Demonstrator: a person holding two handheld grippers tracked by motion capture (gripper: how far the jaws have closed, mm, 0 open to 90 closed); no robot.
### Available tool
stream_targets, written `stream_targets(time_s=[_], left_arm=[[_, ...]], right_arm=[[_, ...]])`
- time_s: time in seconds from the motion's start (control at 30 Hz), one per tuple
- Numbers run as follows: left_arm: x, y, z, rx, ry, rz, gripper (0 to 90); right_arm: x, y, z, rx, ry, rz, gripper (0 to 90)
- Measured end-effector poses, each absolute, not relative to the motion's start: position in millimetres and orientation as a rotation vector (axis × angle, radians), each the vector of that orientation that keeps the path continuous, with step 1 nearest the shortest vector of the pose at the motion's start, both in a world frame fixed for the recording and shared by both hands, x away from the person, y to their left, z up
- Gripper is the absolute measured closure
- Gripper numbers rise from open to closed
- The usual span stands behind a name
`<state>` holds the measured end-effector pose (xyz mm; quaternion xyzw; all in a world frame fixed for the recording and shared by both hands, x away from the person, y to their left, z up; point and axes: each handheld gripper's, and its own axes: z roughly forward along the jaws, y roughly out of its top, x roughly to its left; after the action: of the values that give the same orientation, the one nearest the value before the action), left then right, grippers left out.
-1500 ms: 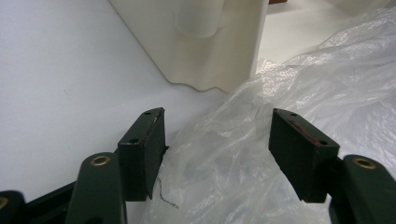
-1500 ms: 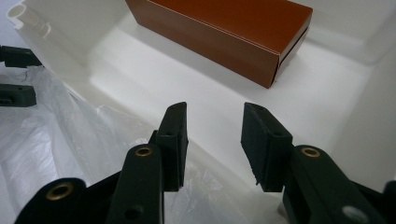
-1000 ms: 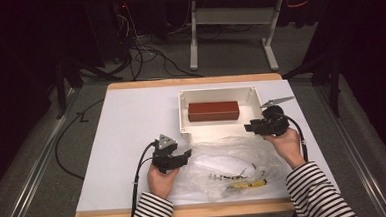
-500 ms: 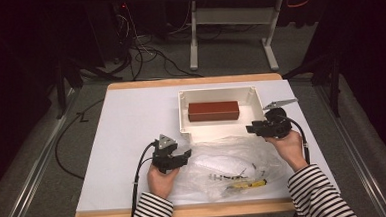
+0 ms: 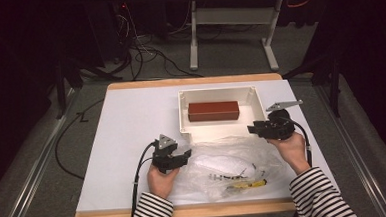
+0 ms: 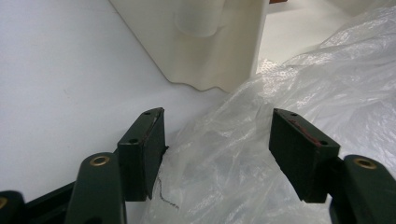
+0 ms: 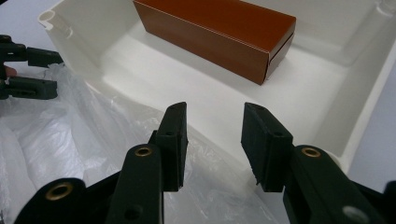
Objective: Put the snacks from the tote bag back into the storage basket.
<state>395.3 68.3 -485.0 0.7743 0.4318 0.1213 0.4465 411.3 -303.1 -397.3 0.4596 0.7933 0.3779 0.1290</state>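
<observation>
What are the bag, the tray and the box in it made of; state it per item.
Bag: thin clear plastic film, crinkled, with glossy highlights.
Tray: off-white moulded plastic, probably; smooth, rounded walls.
Box: reddish-brown, likely coated cardboard; sharp edges and an end-flap seam in the right gripper view.

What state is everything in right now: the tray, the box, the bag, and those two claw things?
Tray: open-topped, upright, holding the box.
Box: shut, lying flat in the tray.
Bag: crumpled, flat on the table, small items inside.
Left gripper: fingers open, bag plastic between them, not pinched.
Right gripper: fingers open over the bag's edge, holding nothing.
</observation>
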Motion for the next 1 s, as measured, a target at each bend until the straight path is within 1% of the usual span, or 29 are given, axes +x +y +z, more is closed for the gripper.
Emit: stream_targets(time_s=[0.57, 1.0], left_arm=[[395.4, 68.2, -485.0, 1.918, 1.069, 0.300, 36.7], [395.5, 68.0, -485.0, 1.922, 1.070, 0.299, 36.5]], right_arm=[[401.8, -314.0, -395.5, 1.351, 2.276, 1.124, 61.6], [393.3, -327.3, -402.6, 1.394, 2.238, 1.147, 61.5]])
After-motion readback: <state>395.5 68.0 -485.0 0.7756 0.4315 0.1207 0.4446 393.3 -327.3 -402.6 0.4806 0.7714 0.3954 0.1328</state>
